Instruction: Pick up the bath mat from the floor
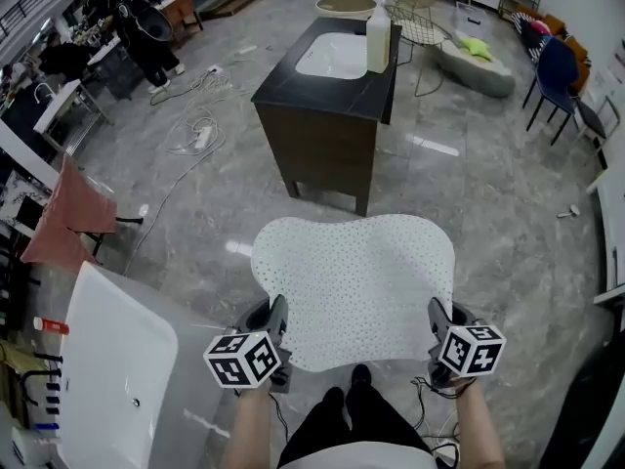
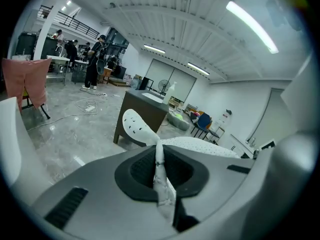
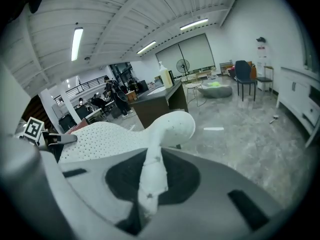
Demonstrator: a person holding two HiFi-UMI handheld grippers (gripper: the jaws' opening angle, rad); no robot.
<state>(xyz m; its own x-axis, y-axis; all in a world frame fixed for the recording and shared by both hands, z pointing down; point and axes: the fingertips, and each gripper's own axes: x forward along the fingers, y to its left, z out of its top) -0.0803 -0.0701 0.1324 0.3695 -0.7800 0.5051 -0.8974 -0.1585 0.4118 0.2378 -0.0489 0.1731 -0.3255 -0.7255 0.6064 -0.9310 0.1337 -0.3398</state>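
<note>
two near corners of the bath mat (image 1: pixel 356 286) pinched, spread out flat and lifted off the floor. left gripper (image 1: pixel 276 313) and right gripper (image 1: pixel 436 313) each clamped tight on its edge. best kept level, hands wide, no sag. dark vanity (image 1: pixel 327 115) close ahead, white tub (image 1: pixel 117 360) at left, cables (image 1: pixel 200 130) beyond.

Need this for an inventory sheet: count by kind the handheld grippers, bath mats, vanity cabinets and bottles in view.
Handheld two-jaw grippers: 2 (left gripper, right gripper, both clamped on the mat)
White perforated bath mat: 1
Dark wooden vanity cabinet: 1
Tall white plastic bottle: 1
Total: 5
</note>
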